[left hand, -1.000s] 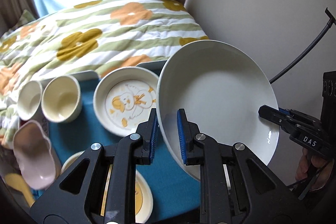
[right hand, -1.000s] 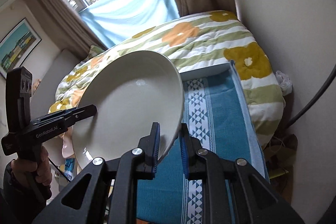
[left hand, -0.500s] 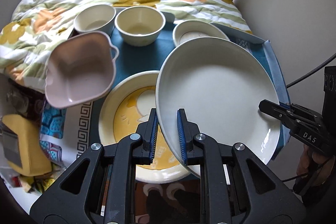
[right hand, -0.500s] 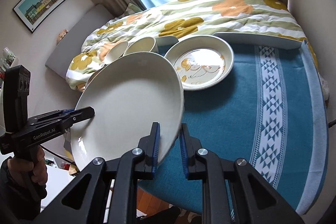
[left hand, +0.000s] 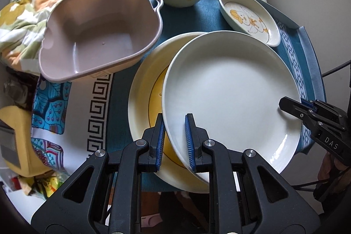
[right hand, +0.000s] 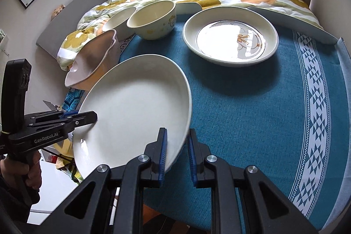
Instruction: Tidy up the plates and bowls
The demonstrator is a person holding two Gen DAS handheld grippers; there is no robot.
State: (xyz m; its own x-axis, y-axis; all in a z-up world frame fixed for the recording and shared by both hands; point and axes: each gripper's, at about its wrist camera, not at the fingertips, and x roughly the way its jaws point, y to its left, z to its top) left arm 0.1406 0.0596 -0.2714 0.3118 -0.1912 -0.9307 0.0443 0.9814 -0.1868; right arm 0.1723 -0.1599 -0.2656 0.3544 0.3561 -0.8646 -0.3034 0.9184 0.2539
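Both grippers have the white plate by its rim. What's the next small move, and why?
Probably lower it and nudge it left: the white plate, clamped by the left gripper and right gripper, hangs tilted and off-centre over the yellow plate, so squaring it would stack them.

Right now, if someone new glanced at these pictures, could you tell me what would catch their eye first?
Most striking is the large white plate, held at opposite rims by the left gripper and the right gripper, just above a yellow-centred plate on the teal tablecloth. Next comes the pink square dish tilted at the left, then the duck-print plate and two cream bowls at the far edge.
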